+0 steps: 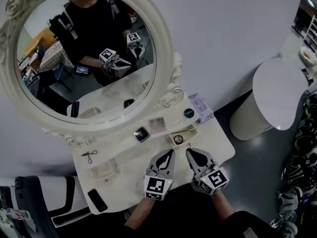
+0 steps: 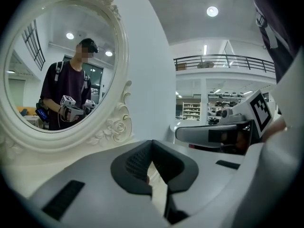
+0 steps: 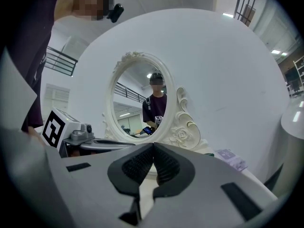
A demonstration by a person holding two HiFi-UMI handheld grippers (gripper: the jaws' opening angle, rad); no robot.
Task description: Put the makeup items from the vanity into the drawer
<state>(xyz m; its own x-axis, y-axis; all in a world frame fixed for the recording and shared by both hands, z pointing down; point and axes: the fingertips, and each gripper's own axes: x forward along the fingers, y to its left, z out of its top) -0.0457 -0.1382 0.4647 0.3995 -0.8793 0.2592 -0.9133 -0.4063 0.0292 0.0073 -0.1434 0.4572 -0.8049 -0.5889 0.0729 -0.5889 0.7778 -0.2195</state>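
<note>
A white vanity (image 1: 124, 180) with an oval mirror (image 1: 84, 53) stands below me. On its top lie a black square compact (image 1: 141, 134), a pinkish palette (image 1: 157, 125), a green round jar (image 1: 188, 113), a pale purple box (image 1: 200, 106) and a small round item (image 1: 178, 139) in a shallow recess. My left gripper (image 1: 171, 153) (image 2: 152, 141) hovers at the vanity's front edge, shut, with nothing between its pads. My right gripper (image 1: 189, 153) (image 3: 153, 146) is right beside it, shut and empty too. No open drawer shows in any view.
A black flat item (image 1: 97, 200) lies at the vanity's front left corner, a small dark clip (image 1: 89, 156) behind it, a shallow tray (image 1: 103, 170) between them. A white round bin (image 1: 277, 90) stands to the right by the wall. Shoes (image 1: 299, 148) crowd the floor at far right.
</note>
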